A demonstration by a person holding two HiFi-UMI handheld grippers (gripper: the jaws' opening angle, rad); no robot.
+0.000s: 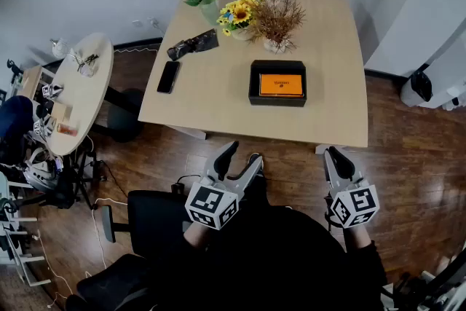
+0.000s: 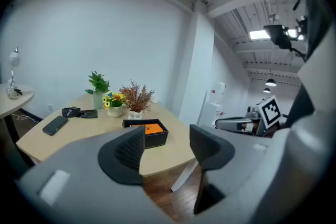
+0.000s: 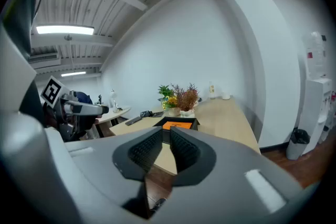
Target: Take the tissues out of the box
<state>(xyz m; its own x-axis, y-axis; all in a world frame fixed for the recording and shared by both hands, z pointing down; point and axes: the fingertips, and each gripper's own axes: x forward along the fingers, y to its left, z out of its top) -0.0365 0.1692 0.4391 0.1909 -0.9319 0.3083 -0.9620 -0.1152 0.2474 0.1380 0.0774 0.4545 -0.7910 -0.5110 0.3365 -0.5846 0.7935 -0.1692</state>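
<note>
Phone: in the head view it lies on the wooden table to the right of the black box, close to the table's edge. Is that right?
Not quite. The head view shows the phone to the left of the black box, not to its right. The rest holds: it lies on the wooden table, close to the table's edge.

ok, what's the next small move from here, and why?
Probably step in and carry the open left tool toward the black box. Both tools hang over the floor, short of the table, nothing between their jaws; the right tool is shut. The box, orange pack inside, sits near the table's front edge.
</note>
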